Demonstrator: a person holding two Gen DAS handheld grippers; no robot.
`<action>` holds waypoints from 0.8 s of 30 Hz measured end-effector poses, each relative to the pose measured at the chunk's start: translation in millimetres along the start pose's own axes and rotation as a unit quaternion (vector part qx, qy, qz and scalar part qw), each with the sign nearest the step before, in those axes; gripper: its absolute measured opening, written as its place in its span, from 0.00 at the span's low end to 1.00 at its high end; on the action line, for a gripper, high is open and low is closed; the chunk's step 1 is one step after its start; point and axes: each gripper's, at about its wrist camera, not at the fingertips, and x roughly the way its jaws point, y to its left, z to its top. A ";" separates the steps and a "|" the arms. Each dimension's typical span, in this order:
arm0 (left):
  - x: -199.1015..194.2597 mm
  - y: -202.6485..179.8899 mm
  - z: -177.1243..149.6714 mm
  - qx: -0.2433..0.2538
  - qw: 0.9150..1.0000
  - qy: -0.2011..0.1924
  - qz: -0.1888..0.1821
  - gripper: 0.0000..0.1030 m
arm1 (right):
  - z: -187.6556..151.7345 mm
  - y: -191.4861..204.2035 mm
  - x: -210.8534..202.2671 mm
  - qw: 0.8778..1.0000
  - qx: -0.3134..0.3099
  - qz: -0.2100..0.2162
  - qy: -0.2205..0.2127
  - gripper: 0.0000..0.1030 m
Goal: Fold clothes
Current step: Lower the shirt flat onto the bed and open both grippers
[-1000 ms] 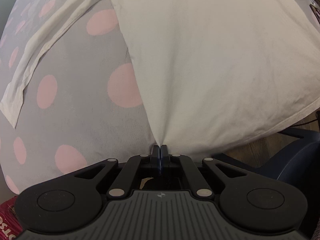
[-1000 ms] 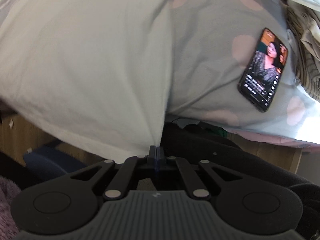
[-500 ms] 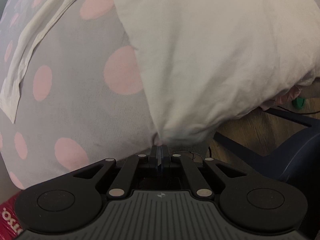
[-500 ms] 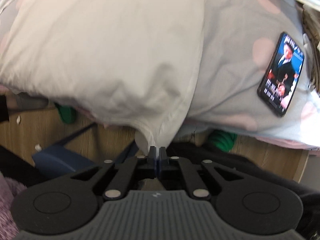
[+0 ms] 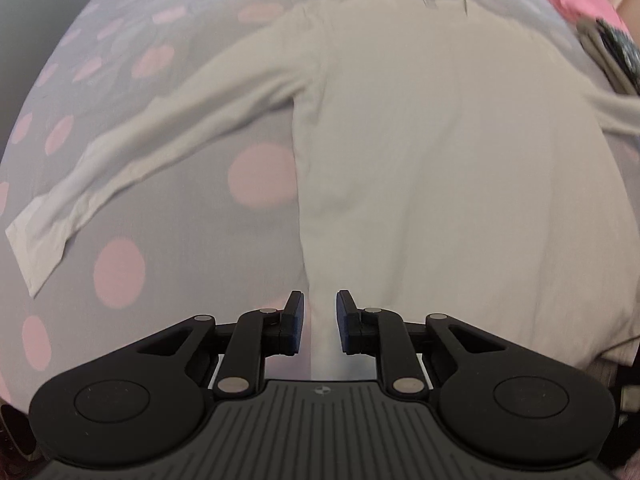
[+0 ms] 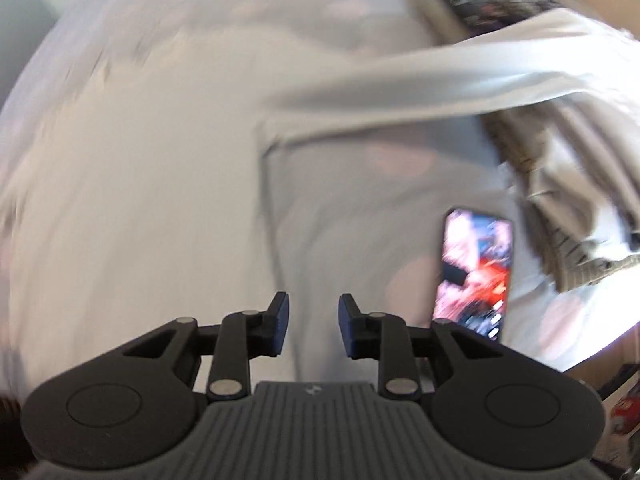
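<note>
- Count: one white long-sleeved shirt, two sleeves visible, one phone, one heap of other clothes, two tongs.
- Carrier: a bed with a grey sheet printed with pink dots.
- Shirt position: spread flat on the bed, collar toward the far edge, hem toward the near edge.
- Left sleeve: stretched diagonally toward the left edge of the bed, cuff lying flat.
- Right sleeve: runs toward the right, its end on the heap of clothes.
- Left tongs: opening, released; pads apart above the lower left edge of the shirt, with no cloth pinched between them.
- Right tongs: opening, released; pads apart above the lower right edge of the shirt, nothing gripped.
- Open room: bare sheet lies to the left of the shirt body, under and beside the left sleeve.
- Restricted room: the phone, screen lit, lies on the sheet just right of the shirt body near the bed's near edge; the heap of clothes lies beyond it at the right edge.
- Shirt surface: plain, largely smooth, without print. The right view is motion-blurred.
</note>
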 end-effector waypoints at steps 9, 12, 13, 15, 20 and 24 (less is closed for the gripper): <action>16.6 -16.7 63.0 -0.018 0.998 -0.055 0.006 0.15 | 69.7 -120.6 -72.3 0.972 0.178 -0.033 -0.147 0.30; 21.0 -24.2 77.8 -0.016 0.997 -0.072 0.016 0.15 | 83.0 -155.0 -83.0 0.959 0.220 -0.058 -0.169 0.30; 21.7 -26.7 82.5 -0.017 0.997 -0.077 0.019 0.15 | 86.6 -166.9 -84.7 0.955 0.230 -0.069 -0.172 0.30; 24.5 -30.5 90.3 -0.020 0.996 -0.079 0.021 0.15 | 90.5 -186.9 -90.8 0.950 0.246 -0.086 -0.171 0.31; 36.9 -42.7 103.3 -0.011 0.997 -0.073 0.022 0.15 | 91.1 -224.1 -88.6 0.939 0.280 -0.117 -0.165 0.38; 47.2 -51.8 107.2 0.006 0.998 -0.063 0.027 0.15 | 90.7 -239.0 -75.4 0.935 0.290 -0.130 -0.156 0.40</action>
